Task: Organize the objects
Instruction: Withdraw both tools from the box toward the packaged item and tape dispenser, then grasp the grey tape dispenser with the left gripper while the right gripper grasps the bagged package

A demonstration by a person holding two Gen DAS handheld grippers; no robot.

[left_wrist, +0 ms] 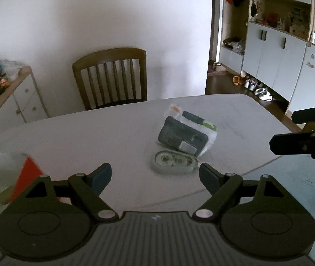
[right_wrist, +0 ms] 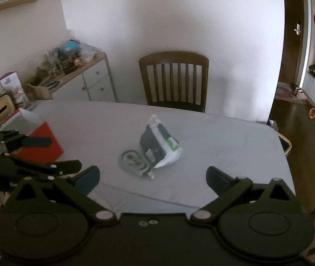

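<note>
Two claws, both spread wide and holding nothing: left claw point(left_wrist: 155, 175), right claw point(right_wrist: 153, 178), hovering above the near edge of the surface point(left_wrist: 90, 133). Ahead of both, near mid-surface, lies a small heap: a dark pouch point(left_wrist: 181, 136) leaning on a clear plastic bag point(left_wrist: 208, 130), with a clear oval case point(left_wrist: 173, 160) touching its near side.

Risks, as judged:
- The pieces overlap; closing on one likely drags another along.
- The bag is thin and slippery, so a pinch may catch film only and the contents slide out.
- The oval case is low and smooth; fingers could skate off it.
- Both claws converging on one heap could collide.

Surroundings: red box point(right_wrist: 44, 146) to the left, just beyond the left claw; chair point(right_wrist: 174, 82) at the far edge. Nothing stands between the claws and the heap.
</note>
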